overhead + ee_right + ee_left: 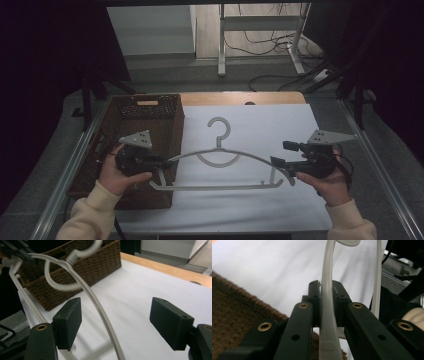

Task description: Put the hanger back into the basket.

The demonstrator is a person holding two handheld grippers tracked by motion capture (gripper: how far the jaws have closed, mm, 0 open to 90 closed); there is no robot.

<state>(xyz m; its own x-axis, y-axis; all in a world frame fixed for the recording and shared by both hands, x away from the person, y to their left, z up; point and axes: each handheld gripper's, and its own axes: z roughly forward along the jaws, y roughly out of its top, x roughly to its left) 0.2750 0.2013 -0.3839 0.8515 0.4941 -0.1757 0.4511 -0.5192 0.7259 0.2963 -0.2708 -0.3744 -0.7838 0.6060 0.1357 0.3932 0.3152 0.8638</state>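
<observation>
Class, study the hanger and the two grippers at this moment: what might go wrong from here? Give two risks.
1. The left gripper alone is shut on the hanger; the right gripper is open, so the far end may sag or swing.
2. The hanger's left end sits by the basket, where it might snag on the rim.

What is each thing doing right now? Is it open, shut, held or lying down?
Hanger: held by its left shoulder, hook pointing away from the person.
Left claw: shut on the hanger's arm.
Right claw: open, hanger arm passing between its jaws, pads not pressing on it.
Basket: upright, open at the top, standing at the sheet's left edge.
White sheet: spread flat.
</observation>
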